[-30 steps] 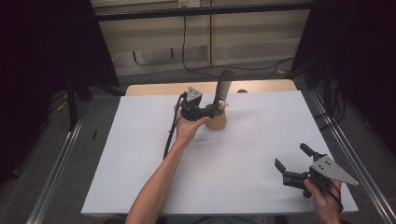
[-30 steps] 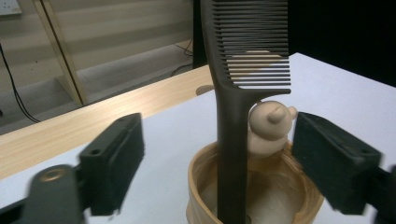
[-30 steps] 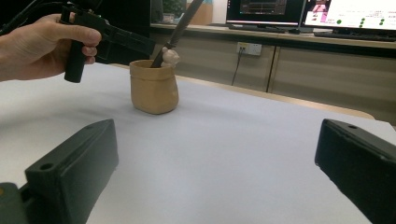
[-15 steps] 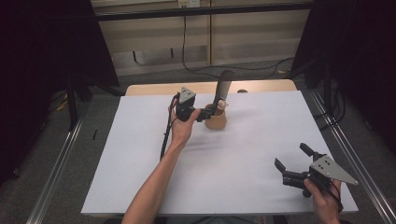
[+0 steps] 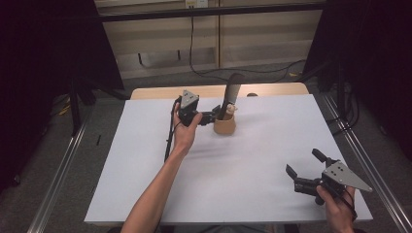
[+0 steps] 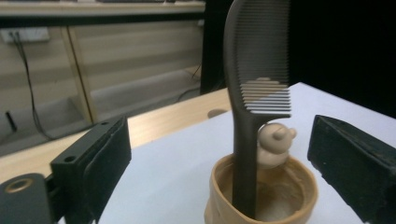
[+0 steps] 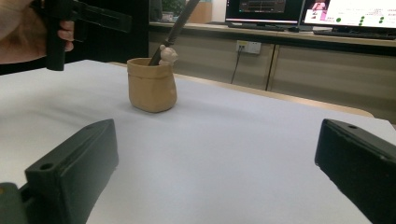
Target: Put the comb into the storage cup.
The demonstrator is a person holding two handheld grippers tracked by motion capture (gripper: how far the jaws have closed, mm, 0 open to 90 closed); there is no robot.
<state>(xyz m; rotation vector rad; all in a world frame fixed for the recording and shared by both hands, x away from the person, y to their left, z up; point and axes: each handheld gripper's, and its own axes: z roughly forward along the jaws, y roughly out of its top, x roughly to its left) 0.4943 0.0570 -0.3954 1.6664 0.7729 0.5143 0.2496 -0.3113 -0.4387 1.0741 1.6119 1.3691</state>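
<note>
- Your left claw, jaws just opened wide, sits just left of the comb.
- Comb stands in tan cup, far centre of counter.
- Right claw spread, empty, near right corner; open sheet between.

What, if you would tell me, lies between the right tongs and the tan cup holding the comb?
Nothing: in the high view, bare white table runs from the right tongs to the tan cup with the comb; the right gripper view agrees.
</note>
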